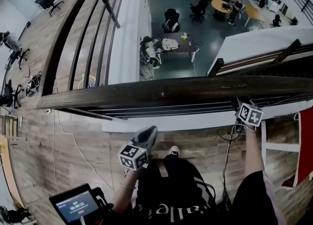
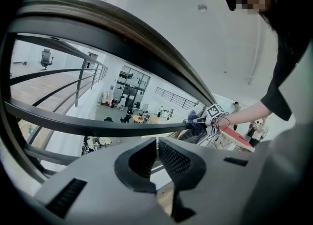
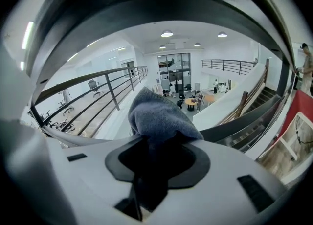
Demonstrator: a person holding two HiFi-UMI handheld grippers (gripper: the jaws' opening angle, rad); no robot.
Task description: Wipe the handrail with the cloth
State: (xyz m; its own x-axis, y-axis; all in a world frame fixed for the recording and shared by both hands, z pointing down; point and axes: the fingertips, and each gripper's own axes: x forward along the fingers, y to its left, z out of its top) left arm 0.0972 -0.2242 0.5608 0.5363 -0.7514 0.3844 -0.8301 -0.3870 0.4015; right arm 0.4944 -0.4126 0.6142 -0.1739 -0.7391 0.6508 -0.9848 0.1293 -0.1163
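Hiding: the cloth (image 3: 159, 116) doesn't show in the head view at all. The right gripper (image 1: 242, 106) has its tips tucked under the near edge of the wooden handrail (image 1: 161, 92) at about 4 o'clock, and only its marker cube (image 1: 249, 115) sticks out.
Hard to tell: whether the cloth actually touches the rail. The left gripper view only shows it far off and tiny, right by the rail.
Right gripper: clenched on the grey-blue cloth, with a wad bulging out past the tips.
Left gripper (image 1: 150, 132): jaws pressed together with nothing between them, at 6 o'clock, below the rail and apart from it.
Around: tablet (image 1: 76, 204) at 7 o'clock, digits too small to read. Black metal bars (image 1: 171, 110) run under the handrail, and there are desks (image 1: 178, 47) far below.
In the way: the handrail arcs across the top of both gripper views.
Count: two grippers, one cloth, one tablet.
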